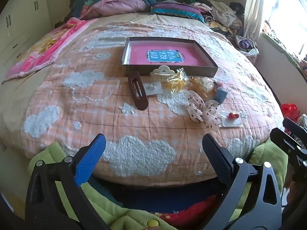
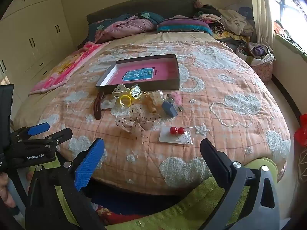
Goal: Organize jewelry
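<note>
A shallow box (image 1: 208, 59) (image 2: 177, 71) with a pink bottom lies open on the bed. In front of it lies a pile: a brown oval hair clip (image 1: 137, 90) (image 2: 98, 105), a cream claw clip (image 1: 162, 72) (image 2: 120, 90), yellow rings in a clear bag (image 1: 175, 81) (image 2: 125, 99), a dotted fabric bow (image 1: 201, 111) (image 2: 134, 121), a small blue box (image 1: 221, 94) (image 2: 169, 109), and red ball earrings on a card (image 1: 233, 115) (image 2: 177, 130). My left gripper (image 1: 153, 143) and right gripper (image 2: 152, 147) are open and empty, above the bed's near edge.
The bed has an orange cloud-pattern quilt (image 1: 96, 115) (image 2: 239, 88). A pink blanket (image 1: 44, 49) lies at the left, pillows (image 1: 119, 4) at the head, heaped clothes (image 1: 222, 15) at the back right. A green blanket (image 2: 201, 207) hangs below the near edge. Cupboards (image 2: 32, 38) stand left.
</note>
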Demonstrator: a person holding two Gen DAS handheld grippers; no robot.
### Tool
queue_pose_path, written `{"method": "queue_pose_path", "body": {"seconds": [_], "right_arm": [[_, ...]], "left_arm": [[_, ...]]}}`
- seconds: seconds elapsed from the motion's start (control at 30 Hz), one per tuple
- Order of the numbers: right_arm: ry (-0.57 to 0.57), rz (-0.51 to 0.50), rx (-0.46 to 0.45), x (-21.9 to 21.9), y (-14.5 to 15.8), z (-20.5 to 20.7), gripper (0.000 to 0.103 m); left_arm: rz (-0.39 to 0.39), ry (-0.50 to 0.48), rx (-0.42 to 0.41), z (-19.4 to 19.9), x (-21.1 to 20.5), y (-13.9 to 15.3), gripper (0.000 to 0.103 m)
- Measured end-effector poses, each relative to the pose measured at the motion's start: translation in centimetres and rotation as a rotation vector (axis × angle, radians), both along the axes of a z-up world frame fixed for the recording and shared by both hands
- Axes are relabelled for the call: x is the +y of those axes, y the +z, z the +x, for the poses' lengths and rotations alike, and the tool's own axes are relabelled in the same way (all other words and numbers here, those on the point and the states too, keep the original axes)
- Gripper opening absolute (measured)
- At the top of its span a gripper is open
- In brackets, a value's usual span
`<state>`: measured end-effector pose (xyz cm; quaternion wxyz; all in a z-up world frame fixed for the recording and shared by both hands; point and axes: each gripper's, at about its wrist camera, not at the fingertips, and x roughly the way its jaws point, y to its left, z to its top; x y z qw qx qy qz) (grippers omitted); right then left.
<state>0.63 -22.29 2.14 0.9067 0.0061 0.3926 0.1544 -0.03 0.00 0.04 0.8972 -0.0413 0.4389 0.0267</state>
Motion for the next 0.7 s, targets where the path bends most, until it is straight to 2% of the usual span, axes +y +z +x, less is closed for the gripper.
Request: {"method": "queue_pose_path", "body": {"seconds": [0.7], "right_arm": [[0.013,0.001,-0.014,0.40,0.74,-0.44,0.099]], "left_arm": [[-0.008,-0.022,-0.010,0.34,-0.24,0.62,0.094]]}}
